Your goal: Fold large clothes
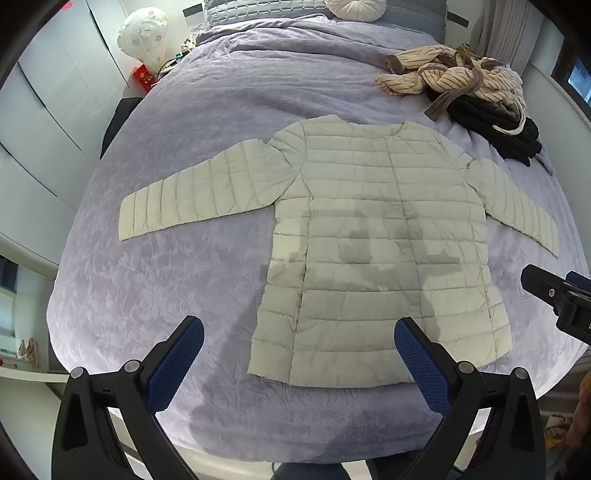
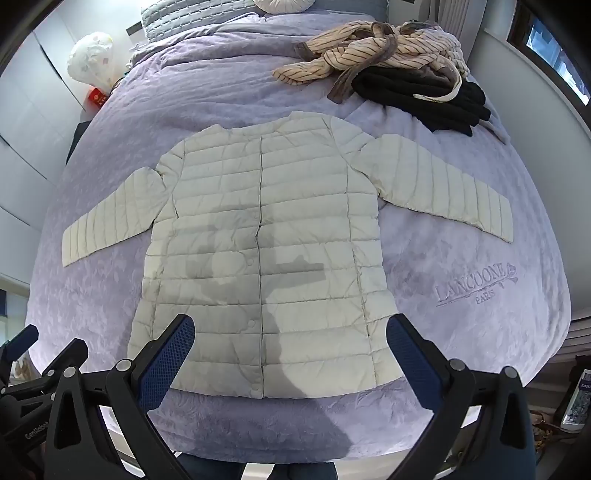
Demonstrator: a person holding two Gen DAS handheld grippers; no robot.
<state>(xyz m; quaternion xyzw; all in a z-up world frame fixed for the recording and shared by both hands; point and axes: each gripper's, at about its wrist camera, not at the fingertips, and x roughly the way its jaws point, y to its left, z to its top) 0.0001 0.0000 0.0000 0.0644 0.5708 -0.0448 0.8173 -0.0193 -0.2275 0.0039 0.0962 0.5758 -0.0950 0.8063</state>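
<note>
A pale cream quilted jacket [image 1: 373, 236] [image 2: 266, 236] lies flat and face up on a lilac bedspread [image 1: 177, 280] [image 2: 461, 295], sleeves spread out to both sides, hem toward me. My left gripper [image 1: 299, 332] hangs open above the bed near the hem's left corner, with nothing between its blue-padded fingers [image 1: 184, 354]. My right gripper [image 2: 290, 330] is open too, above the middle of the hem, and holds nothing. The right gripper's tip [image 1: 554, 295] shows at the right edge of the left wrist view.
A heap of striped beige and black clothes [image 1: 465, 96] [image 2: 388, 70] lies at the bed's far right. Pillows [image 1: 325, 14] sit at the head. A white floral bag [image 1: 144, 33] and a red box [image 1: 144, 75] stand left of the bed, by white wardrobes.
</note>
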